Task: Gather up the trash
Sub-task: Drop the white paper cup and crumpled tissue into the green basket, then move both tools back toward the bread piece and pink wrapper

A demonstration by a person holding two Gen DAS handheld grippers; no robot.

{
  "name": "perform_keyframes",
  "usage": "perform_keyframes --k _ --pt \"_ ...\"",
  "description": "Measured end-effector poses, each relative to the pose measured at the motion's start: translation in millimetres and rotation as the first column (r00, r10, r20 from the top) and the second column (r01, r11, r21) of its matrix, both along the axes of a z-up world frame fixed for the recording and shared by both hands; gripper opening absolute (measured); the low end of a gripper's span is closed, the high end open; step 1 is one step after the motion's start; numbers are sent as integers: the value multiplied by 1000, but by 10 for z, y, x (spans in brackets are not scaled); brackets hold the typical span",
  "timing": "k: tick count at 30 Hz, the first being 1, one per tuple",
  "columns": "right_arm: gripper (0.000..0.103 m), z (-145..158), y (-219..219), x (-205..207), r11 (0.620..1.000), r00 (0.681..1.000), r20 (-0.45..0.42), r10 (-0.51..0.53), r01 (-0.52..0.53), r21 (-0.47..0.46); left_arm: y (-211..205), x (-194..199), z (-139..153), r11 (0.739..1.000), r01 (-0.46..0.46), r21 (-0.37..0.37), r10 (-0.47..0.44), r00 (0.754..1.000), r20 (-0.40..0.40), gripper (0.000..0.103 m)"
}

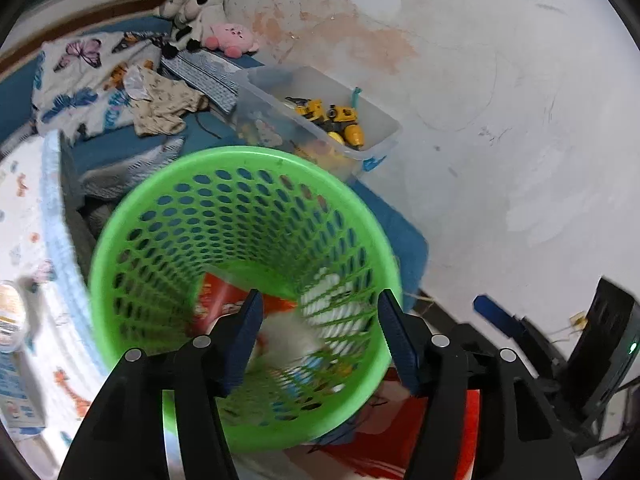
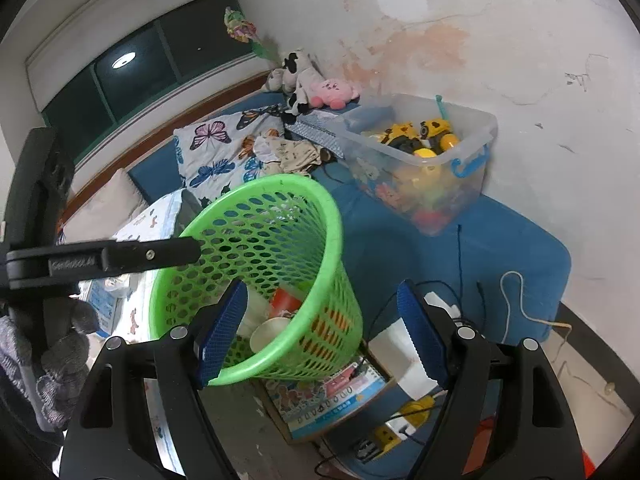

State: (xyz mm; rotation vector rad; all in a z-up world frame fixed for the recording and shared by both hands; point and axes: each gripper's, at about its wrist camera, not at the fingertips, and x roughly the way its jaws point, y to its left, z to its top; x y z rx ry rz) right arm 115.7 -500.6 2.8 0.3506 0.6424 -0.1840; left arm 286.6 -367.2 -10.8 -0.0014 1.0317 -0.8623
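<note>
A green perforated waste basket (image 1: pixel 192 220) fills the middle of the left wrist view and shows in the right wrist view (image 2: pixel 332 240). Inside lie red packaging (image 1: pixel 218 300), blurred white paper (image 1: pixel 290 338) and, in the right view, a red and a white paper cup (image 2: pixel 269 332). My left gripper (image 1: pixel 320 338) is open and empty over the basket's mouth; it also shows from the side in the right wrist view (image 2: pixel 120 258). My right gripper (image 2: pixel 320 332) is open and empty, its left finger at the basket's near rim.
A clear bin of yellow toys (image 2: pixel 476 148) stands on a blue mattress (image 2: pixel 500 248) against a stained wall. Butterfly bedding (image 2: pixel 216 152) and plush toys (image 2: pixel 312 84) lie behind. A printed box (image 2: pixel 332 404), white cards and cables lie on the floor under the basket.
</note>
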Motion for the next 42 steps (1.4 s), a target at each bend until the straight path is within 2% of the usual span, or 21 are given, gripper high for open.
perform_keyframes --k 4,12,25,35,42 --pt "77 5 -15 -46 1000 1000 5 -3 3 -1 -16 -23 -11 1000 4 -5 -4 1000 -13 60" --pt "77 33 136 -43 999 999 16 33 -33 3 348 -154 96 998 -38 57 35 997 66 60" --pt "78 77 843 55 983 983 13 183 -183 -5 1594 -472 399 979 -199 51 188 969 160 64" --pt "78 -87 1668 207 933 933 -56 355 -358 -42 2605 -801 451 936 -347 48 330 919 217 67" --pt "77 -271 2196 387 884 883 -115 455 -463 -60 3169 -1006 334 902 -430 49 412 889 200 69"
